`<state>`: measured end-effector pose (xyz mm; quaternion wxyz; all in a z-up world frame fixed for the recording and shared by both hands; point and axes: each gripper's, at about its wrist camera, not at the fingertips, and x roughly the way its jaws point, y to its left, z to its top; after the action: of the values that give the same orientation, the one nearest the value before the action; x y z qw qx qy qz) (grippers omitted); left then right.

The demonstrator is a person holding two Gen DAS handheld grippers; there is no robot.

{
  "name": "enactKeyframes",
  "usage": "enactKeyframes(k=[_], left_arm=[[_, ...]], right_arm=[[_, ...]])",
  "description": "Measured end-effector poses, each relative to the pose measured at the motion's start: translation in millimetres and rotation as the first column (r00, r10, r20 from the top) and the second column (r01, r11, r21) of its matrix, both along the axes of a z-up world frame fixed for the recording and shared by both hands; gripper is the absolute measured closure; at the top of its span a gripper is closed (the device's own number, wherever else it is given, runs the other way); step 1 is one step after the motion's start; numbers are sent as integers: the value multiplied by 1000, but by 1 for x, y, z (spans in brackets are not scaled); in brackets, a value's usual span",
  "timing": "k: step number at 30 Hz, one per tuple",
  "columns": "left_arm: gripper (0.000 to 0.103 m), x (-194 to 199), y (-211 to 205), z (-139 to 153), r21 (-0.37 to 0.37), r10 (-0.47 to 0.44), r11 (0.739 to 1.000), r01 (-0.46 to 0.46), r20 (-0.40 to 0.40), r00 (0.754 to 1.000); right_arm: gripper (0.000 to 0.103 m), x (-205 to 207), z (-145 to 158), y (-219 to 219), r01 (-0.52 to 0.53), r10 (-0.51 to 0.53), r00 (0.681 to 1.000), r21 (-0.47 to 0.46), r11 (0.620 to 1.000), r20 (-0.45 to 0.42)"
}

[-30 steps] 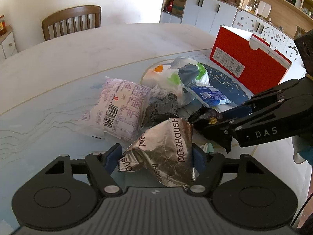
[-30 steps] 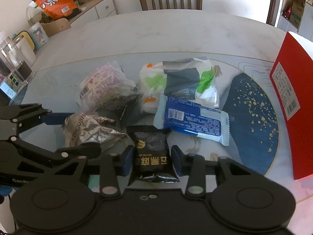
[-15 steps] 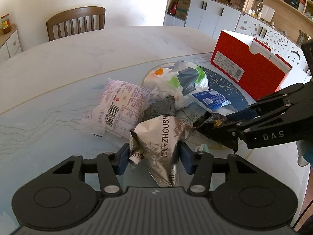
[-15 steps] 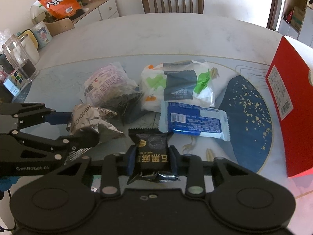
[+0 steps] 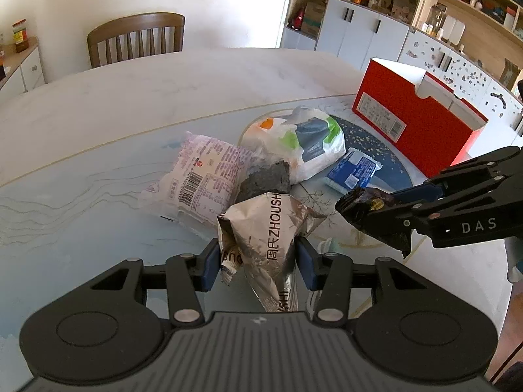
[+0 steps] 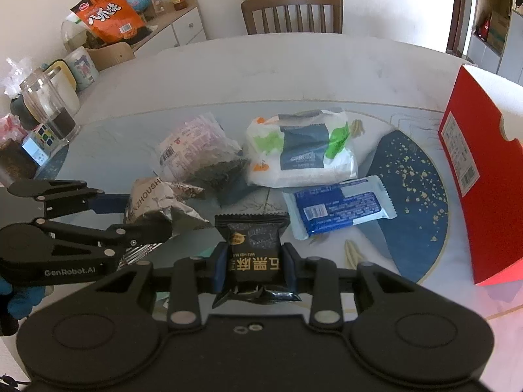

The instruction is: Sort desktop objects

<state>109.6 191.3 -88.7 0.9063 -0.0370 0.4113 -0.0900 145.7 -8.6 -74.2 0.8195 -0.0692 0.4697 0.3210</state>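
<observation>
On the near half of the bench (image 5: 98,98), over the blue patterned mat, six snack packets are counted; four lie in a loose cluster. The far half of the bench is bare up to its curved edge, where one wooden chair (image 6: 292,13) stands. One red shoebox (image 5: 415,124) stands upright at the right edge, apart from the cluster.

Lying: one pink-printed packet (image 5: 202,176), one dark crumpled packet (image 5: 266,179) touching it, one white-green-grey pouch (image 6: 304,150), one blue bar wrapper (image 6: 340,207) just beside the pouch.

Held: left gripper (image 5: 256,261) angled down, its fingers closing, pads pressed on both sides of the silver foil packet (image 5: 264,232), which looks raised off the mat. Right gripper (image 6: 255,266) angled down, fingers clenched on the small black sachet (image 6: 253,245), beside the foil packet. A blue-gloved hand (image 6: 19,297) is at the left gripper.
</observation>
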Motion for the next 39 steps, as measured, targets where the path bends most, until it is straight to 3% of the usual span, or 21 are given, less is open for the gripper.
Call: enactKeyframes(k=[17, 39], left_arm=[[56, -11, -26, 48, 12, 15, 1000, -16, 27, 1000], [55, 11, -107, 101, 4, 22, 1000, -23, 52, 998]], right_arm=[[69, -6, 38, -32, 15, -18, 999, 74, 997, 42], [69, 27, 93, -125, 34, -45, 990, 89, 995, 131]])
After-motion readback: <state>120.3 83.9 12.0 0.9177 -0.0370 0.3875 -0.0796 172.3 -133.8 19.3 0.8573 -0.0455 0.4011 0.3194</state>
